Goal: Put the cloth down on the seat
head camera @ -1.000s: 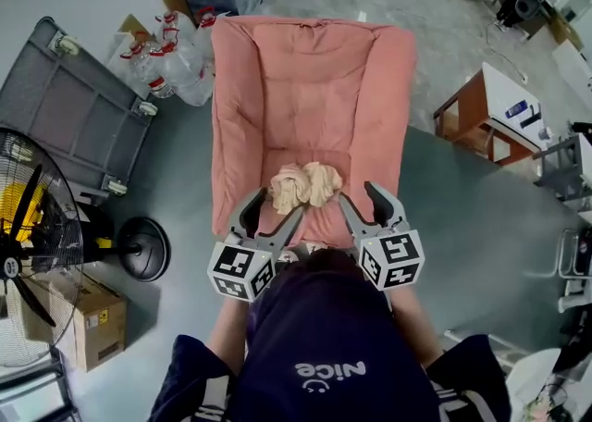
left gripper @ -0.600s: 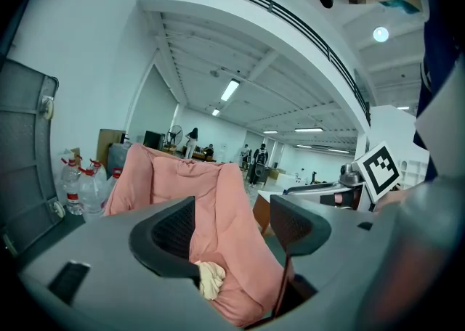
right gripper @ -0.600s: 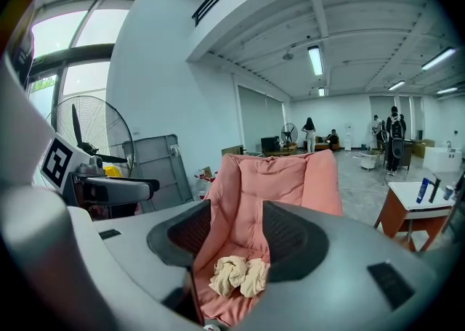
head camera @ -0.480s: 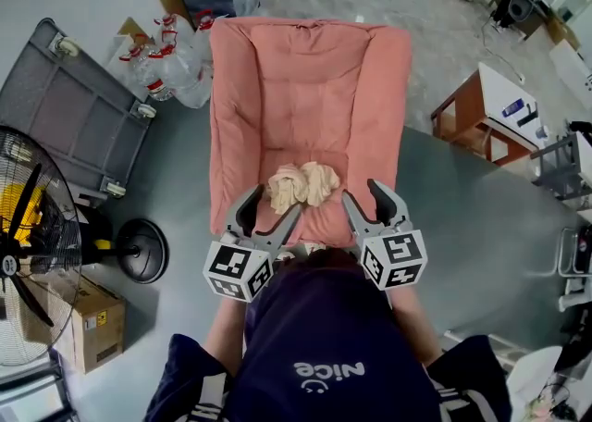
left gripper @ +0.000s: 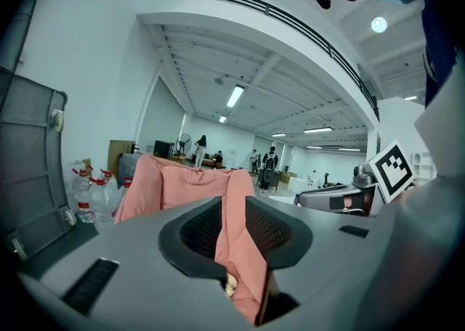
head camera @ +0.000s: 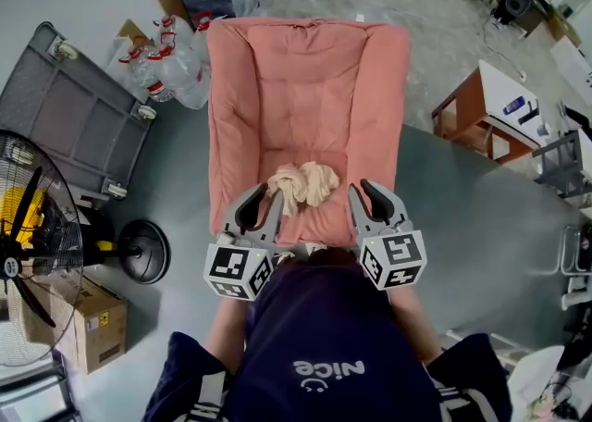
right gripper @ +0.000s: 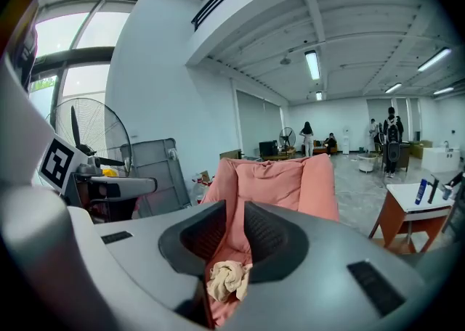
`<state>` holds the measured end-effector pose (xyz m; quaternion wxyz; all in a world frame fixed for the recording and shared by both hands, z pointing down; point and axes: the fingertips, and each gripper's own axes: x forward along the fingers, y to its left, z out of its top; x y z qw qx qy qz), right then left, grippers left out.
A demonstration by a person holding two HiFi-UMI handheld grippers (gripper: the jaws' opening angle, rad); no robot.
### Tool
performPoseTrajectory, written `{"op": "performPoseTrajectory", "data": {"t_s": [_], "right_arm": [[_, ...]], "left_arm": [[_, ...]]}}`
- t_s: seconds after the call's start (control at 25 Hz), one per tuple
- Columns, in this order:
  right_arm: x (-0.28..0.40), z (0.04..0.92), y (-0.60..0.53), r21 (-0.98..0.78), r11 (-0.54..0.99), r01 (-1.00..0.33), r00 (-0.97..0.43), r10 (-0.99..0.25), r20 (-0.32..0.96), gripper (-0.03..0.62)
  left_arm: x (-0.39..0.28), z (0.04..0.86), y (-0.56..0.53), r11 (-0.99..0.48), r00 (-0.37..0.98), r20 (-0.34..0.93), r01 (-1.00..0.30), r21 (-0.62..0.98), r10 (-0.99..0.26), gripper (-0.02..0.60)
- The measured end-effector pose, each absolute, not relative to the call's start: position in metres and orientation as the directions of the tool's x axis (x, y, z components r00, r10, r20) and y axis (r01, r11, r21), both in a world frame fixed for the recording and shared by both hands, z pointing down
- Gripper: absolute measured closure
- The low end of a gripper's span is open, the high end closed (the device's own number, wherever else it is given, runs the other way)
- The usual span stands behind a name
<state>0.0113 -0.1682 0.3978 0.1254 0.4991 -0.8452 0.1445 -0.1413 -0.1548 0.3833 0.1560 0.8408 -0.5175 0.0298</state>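
Observation:
A crumpled beige cloth lies on the front of the seat of a pink cushioned chair. In the right gripper view the cloth shows low in the gap between the jaws. My left gripper hovers at the seat's front edge, just left of the cloth and apart from it. My right gripper hovers just right of it. Both sets of jaws have just been closing and now stand with a narrow gap. Nothing is between them.
A standing fan and a cardboard box are at the left. A grey cart and several water bottles stand beside the chair's left arm. A wooden side table is at the right.
Both grippers' jaws have narrowed from wide open to a small gap. The cloth lies in the same place on the seat. The hands have barely shifted.

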Motion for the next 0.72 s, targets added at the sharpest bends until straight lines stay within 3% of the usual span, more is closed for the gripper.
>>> {"op": "performPoseTrajectory", "data": {"t_s": [0.2,0.72], "right_arm": [[0.02,0.4,-0.174,-0.14,0.428,-0.893,-0.448,-0.813,0.373,0.529],[0.017,0.405,-0.187,-0.05,0.438,-0.897,-0.421,-0.817,0.394,0.539]], "left_arm": [[-0.146,0.376,-0.159,-0.384,0.429,0.177,-0.892,0.24,-0.886,0.556],[-0.144,0.374,-0.169,-0.391,0.425,0.171,-0.898,0.203,-0.889,0.561]]}}
